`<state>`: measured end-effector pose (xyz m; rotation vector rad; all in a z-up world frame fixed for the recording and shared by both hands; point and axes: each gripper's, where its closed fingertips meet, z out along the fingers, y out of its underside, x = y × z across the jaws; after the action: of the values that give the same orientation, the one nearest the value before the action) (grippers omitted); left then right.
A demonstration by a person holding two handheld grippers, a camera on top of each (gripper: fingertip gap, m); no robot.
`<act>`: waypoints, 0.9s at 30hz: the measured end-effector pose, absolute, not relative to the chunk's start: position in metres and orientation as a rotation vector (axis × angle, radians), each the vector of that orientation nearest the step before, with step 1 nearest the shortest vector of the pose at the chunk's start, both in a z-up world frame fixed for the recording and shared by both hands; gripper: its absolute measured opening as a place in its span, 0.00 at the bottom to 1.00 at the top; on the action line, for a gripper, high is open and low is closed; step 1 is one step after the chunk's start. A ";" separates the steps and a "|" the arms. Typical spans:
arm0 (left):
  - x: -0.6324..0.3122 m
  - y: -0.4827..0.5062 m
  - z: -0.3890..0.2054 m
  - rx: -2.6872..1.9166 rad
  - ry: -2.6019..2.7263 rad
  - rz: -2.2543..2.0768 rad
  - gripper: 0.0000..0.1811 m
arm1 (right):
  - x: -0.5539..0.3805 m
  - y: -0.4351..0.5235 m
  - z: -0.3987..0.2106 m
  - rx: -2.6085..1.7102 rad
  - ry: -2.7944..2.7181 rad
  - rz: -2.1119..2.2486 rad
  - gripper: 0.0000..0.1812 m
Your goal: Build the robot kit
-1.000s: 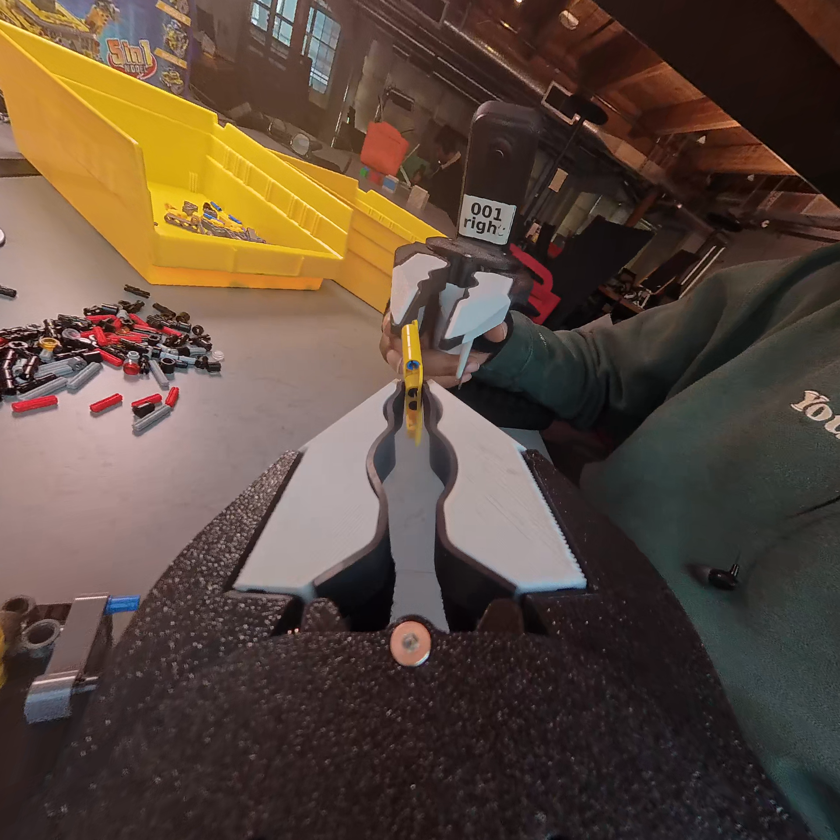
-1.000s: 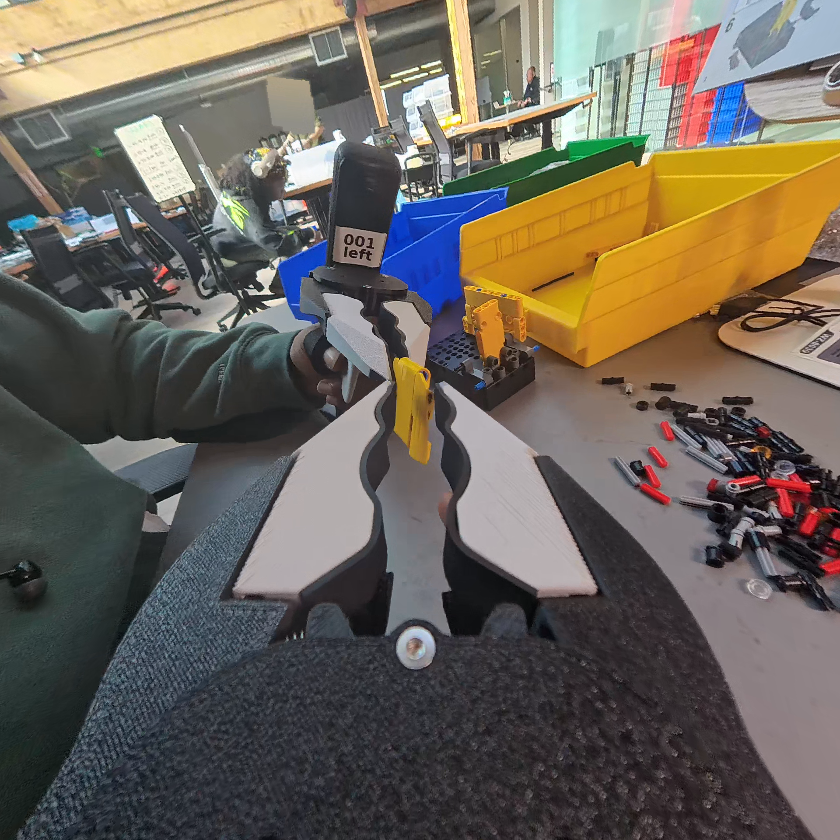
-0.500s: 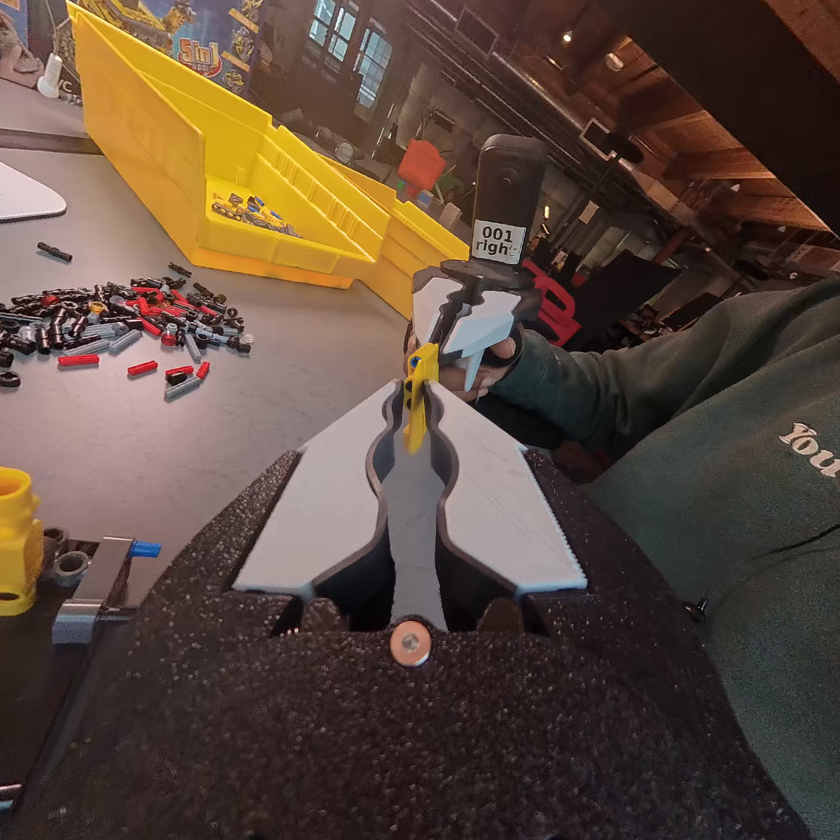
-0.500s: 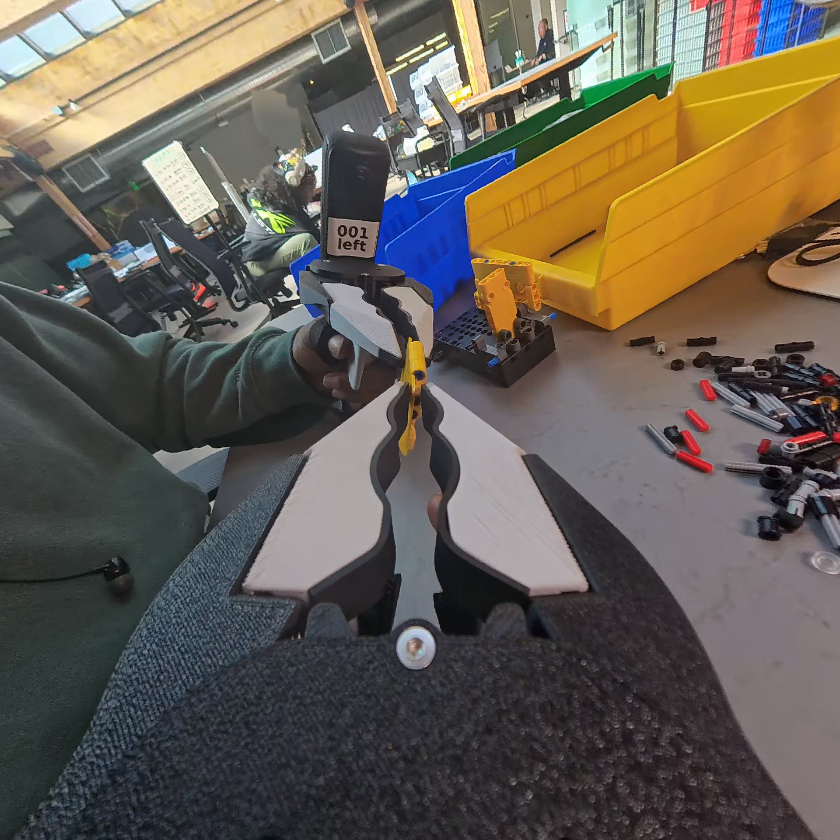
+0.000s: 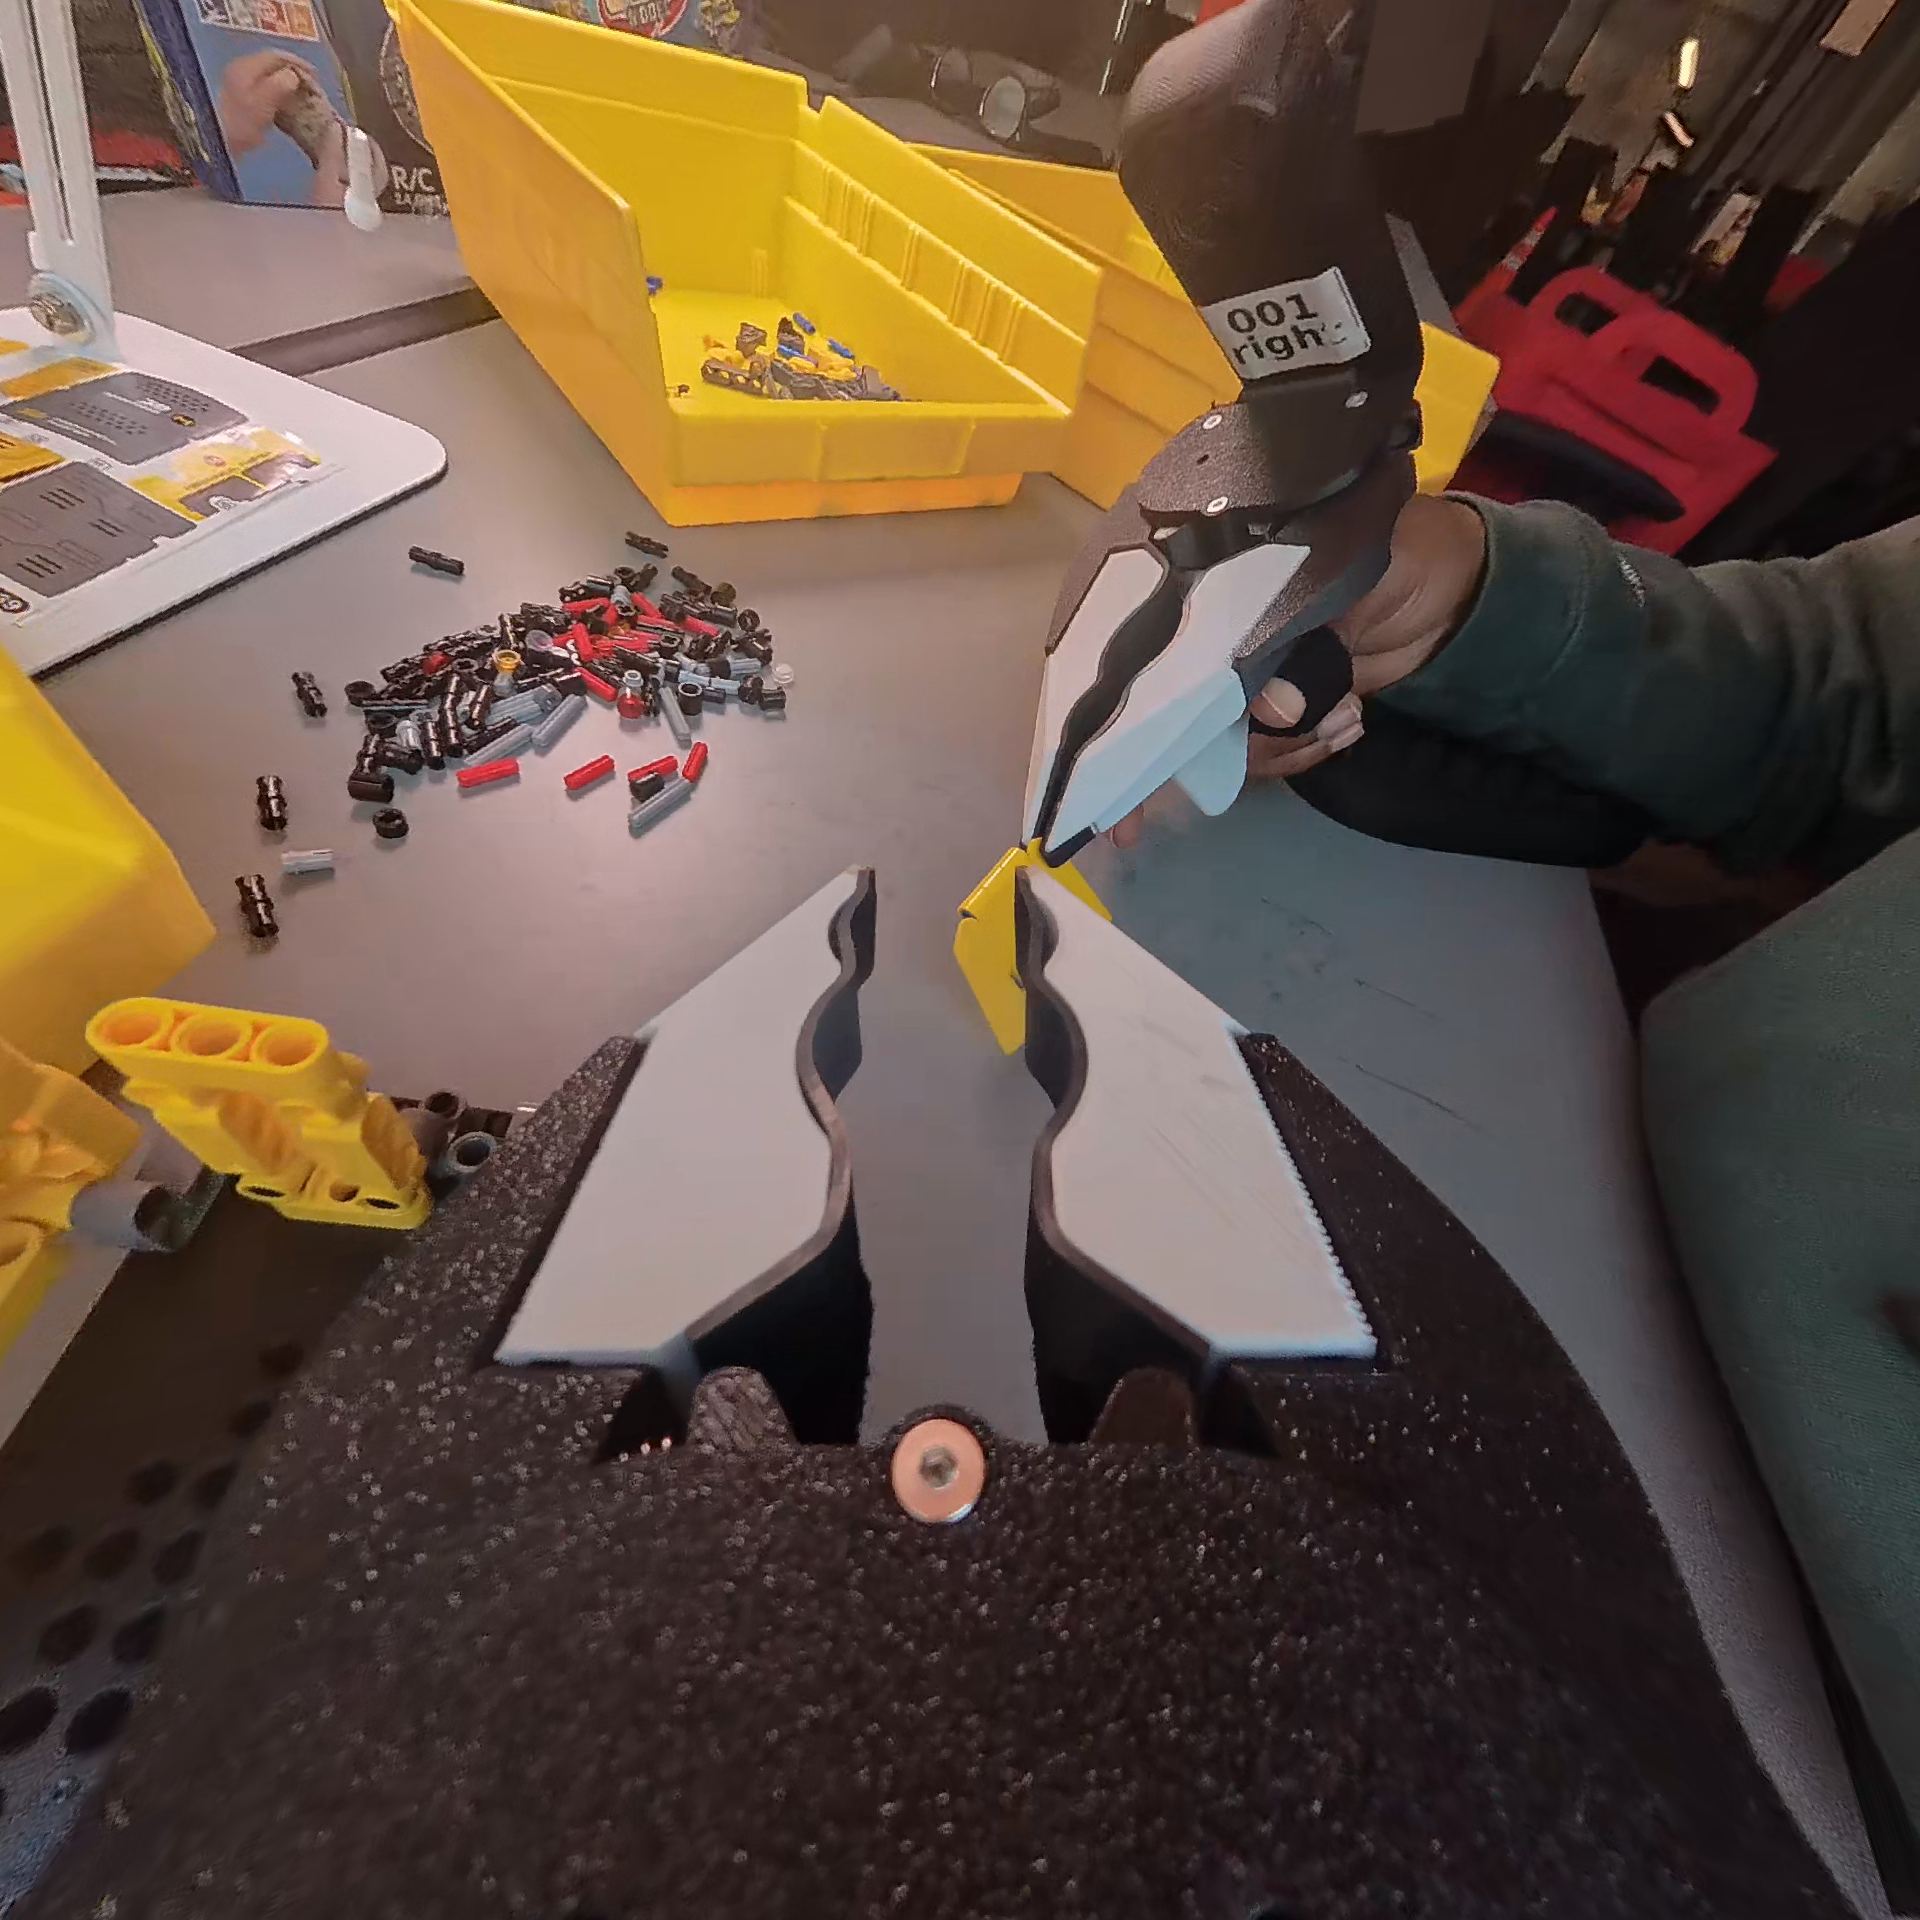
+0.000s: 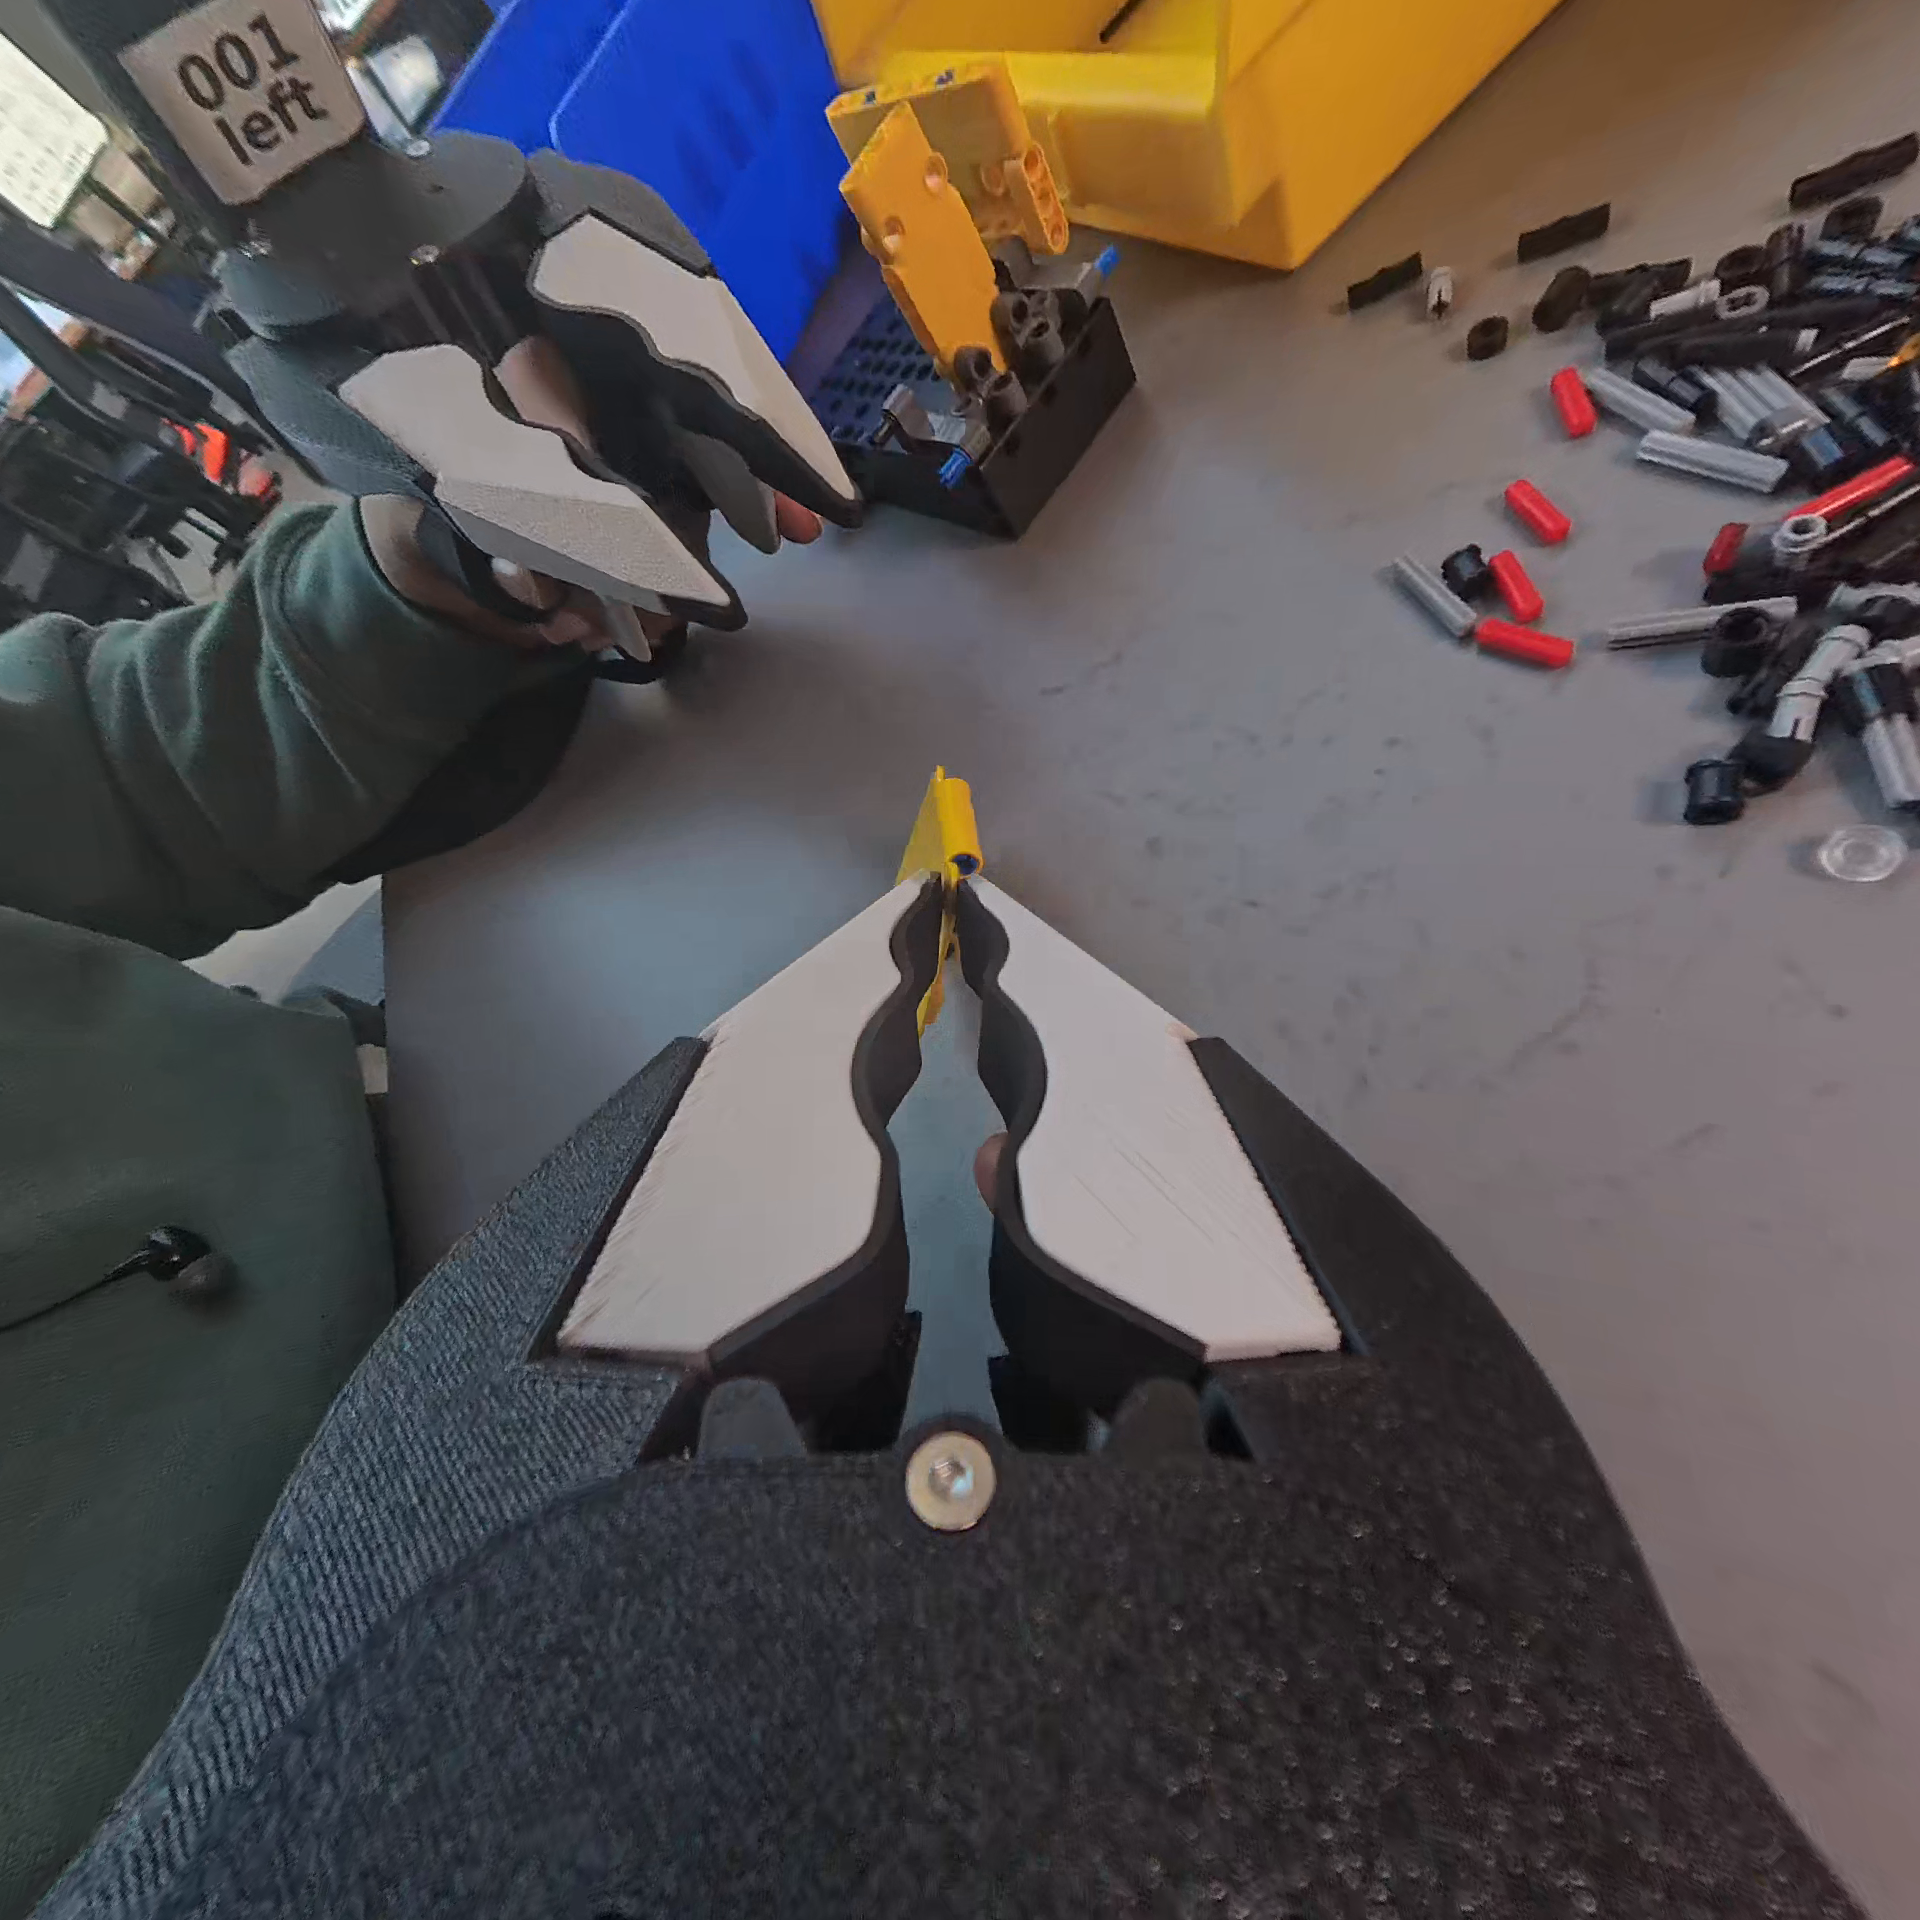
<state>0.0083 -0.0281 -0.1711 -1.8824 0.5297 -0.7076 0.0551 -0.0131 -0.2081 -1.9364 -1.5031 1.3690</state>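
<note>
A yellow panel piece (image 6: 940, 831) carries a blue pin. At two o'clock, loose pins (image 6: 1766, 499) are red, black and grey on a grey table (image 6: 1247, 831).

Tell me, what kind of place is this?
Probably a workshop for building toy brick models: a grey table with loose small pins, yellow storage bins, and a half-built yellow model.
</note>
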 end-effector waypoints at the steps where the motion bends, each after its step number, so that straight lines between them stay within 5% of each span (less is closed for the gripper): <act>1: 0.010 -0.028 -0.173 -1.891 0.541 -0.699 0.14 | 0.055 -0.012 -0.211 -1.941 -1.522 1.335 0.01; 5: 0.014 -0.030 -0.177 -1.905 0.571 -0.681 0.15 | 0.056 -0.004 -0.220 -1.917 -1.584 1.155 0.05; 14: 0.011 -0.031 -0.176 -1.897 0.551 -0.656 0.18 | 0.055 0.009 -0.199 -1.520 -1.681 0.902 0.36; 27: -0.009 -0.026 -0.161 -1.812 0.484 -0.509 0.24 | 0.061 -0.017 -0.236 -1.482 -1.930 0.743 0.35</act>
<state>-0.0087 -0.0256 -0.1613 -1.8117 0.4843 -0.5085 0.0609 -0.0166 -0.2362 -1.4818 -1.9303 0.7427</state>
